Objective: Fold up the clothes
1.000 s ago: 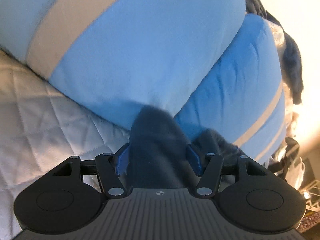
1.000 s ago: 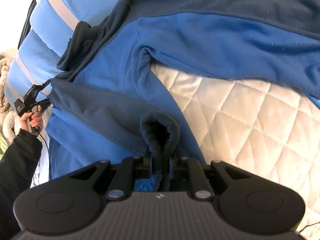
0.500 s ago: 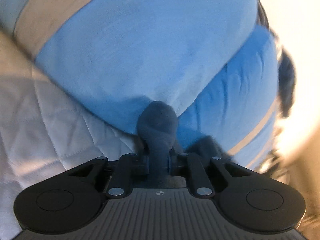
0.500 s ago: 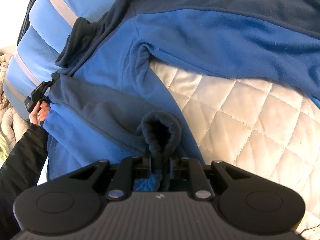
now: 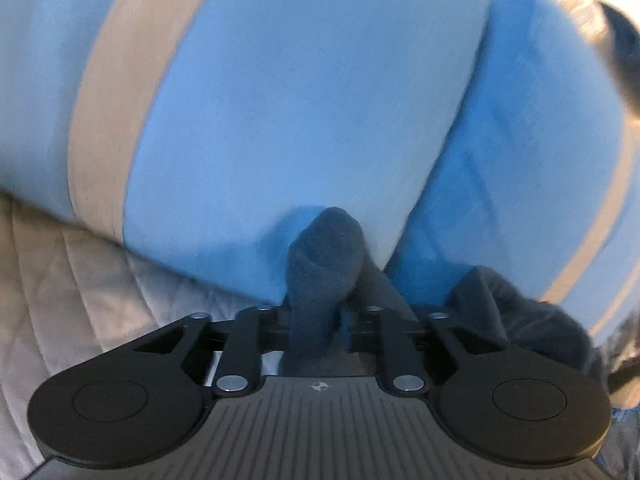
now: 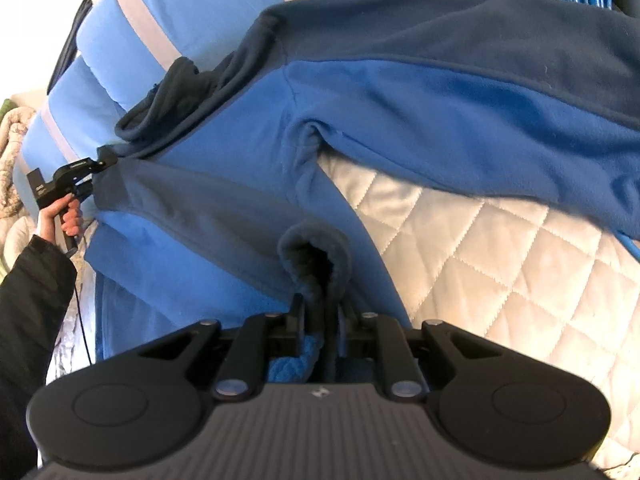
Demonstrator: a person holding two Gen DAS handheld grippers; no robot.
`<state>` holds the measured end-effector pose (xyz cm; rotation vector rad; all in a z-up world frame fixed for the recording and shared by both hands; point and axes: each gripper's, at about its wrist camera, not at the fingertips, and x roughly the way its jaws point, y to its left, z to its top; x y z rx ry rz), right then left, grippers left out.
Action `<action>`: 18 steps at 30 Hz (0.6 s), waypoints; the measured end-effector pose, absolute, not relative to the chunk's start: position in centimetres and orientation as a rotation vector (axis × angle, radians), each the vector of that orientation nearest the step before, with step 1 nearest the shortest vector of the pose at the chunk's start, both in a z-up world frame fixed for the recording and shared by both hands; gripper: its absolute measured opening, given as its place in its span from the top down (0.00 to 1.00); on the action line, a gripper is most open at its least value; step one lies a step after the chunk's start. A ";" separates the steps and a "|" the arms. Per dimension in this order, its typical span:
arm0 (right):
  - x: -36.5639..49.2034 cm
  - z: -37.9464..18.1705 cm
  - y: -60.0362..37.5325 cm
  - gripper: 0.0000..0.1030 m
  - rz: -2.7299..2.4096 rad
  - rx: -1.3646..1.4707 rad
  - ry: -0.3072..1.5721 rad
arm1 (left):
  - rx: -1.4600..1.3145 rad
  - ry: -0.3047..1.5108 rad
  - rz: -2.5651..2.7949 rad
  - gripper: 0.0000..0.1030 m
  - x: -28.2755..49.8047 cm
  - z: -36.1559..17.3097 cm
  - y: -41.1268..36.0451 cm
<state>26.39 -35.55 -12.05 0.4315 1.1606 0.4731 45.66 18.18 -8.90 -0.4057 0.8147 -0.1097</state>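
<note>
— Right wrist view first: what's the cloth like?
— Soft, napped fleece. The fleece jacket is bright blue with navy panels, spread across the upper and middle frame over a cream quilted bedspread stitched in diamonds. A navy collar bunches in a rumpled roll at upper left.
— And the right gripper?
— Its jaws are pinched together on a rolled navy edge of the jacket, which arches up in a rounded loop just above them, lower centre.
— Anything at the left edge?
— The person's left hand, in a black sleeve, holds the left gripper against the jacket's navy shoulder edge.
— Left wrist view?
— Blurred. A thick navy fold of fleece stands up as a blunt knob between the black jaws at lower centre. The jaws are easing apart, yet the fabric is still squeezed narrow where it passes between them. Behind it bulge two puffy, smooth blue pillows with pale grey bands, filling the upper frame.
</note>
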 end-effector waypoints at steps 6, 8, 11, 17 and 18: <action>26.2 -12.1 -35.8 0.85 0.469 0.445 1.158 | -0.491 0.859 -0.139 0.50 44.6 -9.1 20.7; 26.4 -12.2 -35.6 0.78 0.475 0.443 1.165 | -0.511 0.865 -0.164 0.49 43.3 -8.9 22.1; 26.5 -12.2 -35.7 0.60 0.489 0.455 1.165 | -0.544 0.879 -0.227 0.46 41.2 -8.8 23.2; 25.8 -11.5 -35.9 0.42 0.472 0.432 1.138 | -0.554 0.971 -0.325 0.44 35.7 -11.5 24.6; 25.6 -11.3 -35.9 0.41 0.467 0.416 1.131 | -0.550 0.991 -0.335 0.44 35.1 -11.7 24.4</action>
